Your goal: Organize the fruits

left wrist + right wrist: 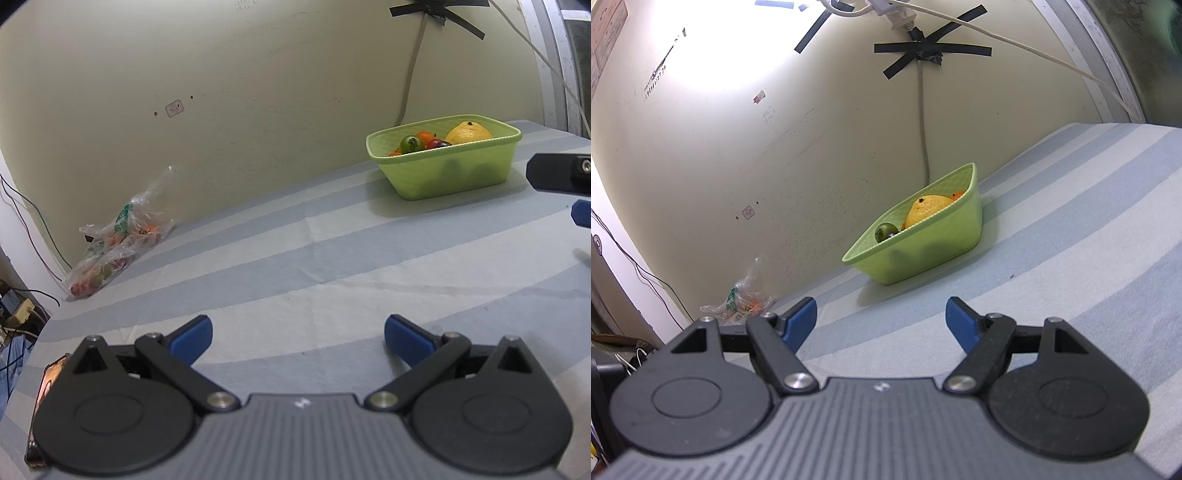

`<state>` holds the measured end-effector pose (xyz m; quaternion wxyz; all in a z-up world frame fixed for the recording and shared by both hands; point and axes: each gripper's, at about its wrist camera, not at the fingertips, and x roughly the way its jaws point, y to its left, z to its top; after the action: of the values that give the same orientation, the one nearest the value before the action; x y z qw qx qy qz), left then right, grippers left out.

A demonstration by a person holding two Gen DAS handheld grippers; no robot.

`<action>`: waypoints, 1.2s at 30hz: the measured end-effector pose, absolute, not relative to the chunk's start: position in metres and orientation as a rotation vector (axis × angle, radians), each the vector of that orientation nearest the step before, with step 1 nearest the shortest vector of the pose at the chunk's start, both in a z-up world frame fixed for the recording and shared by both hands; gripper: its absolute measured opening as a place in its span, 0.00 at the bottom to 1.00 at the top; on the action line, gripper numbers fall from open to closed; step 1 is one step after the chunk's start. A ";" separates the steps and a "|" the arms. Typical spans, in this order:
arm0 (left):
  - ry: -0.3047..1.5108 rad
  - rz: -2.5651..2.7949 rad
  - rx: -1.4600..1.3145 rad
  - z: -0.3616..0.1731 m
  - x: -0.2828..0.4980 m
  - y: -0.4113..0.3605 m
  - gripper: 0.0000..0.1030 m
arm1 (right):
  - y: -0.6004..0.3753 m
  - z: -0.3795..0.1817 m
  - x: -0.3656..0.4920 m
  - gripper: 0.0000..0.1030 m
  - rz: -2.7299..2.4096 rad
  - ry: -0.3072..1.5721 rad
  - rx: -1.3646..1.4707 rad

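A light green basket (pixel 454 173) stands on the striped cloth by the wall, and it also shows in the right wrist view (pixel 923 240). It holds a large yellow fruit (pixel 468 133), a small green fruit (pixel 411 143), a dark red one (pixel 437 143) and orange pieces (pixel 424 136). My left gripper (pixel 298 338) is open and empty, low over the cloth, well short of the basket. My right gripper (pixel 881 319) is open and empty, in front of the basket. Part of the right gripper (pixel 561 177) shows at the left wrist view's right edge.
A clear plastic bag (pixel 118 240) with small fruits lies against the wall at the far left, also in the right wrist view (pixel 738 299). A phone (pixel 44 398) lies at the table's left edge. Cables hang down the wall behind the basket (pixel 923 122).
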<state>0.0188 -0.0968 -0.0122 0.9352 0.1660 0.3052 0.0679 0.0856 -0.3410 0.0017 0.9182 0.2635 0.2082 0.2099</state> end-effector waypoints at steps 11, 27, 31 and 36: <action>0.625 0.134 0.349 -0.013 0.020 -0.100 1.00 | -0.341 0.002 0.085 0.76 0.431 0.428 0.544; 0.629 0.124 0.349 -0.013 0.020 -0.100 1.00 | -0.341 0.002 0.085 0.76 0.430 0.428 0.544; 0.628 0.120 0.348 -0.013 0.020 -0.100 1.00 | -0.341 0.002 0.085 0.76 0.430 0.428 0.545; 0.624 0.113 0.351 -0.013 0.018 -0.101 1.00 | -0.340 0.001 0.085 0.76 0.430 0.428 0.546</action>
<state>0.0182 -0.1015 -0.0127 0.9350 0.1718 0.3053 0.0555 0.0851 -0.3397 0.0012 0.9180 0.2653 0.2080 0.2091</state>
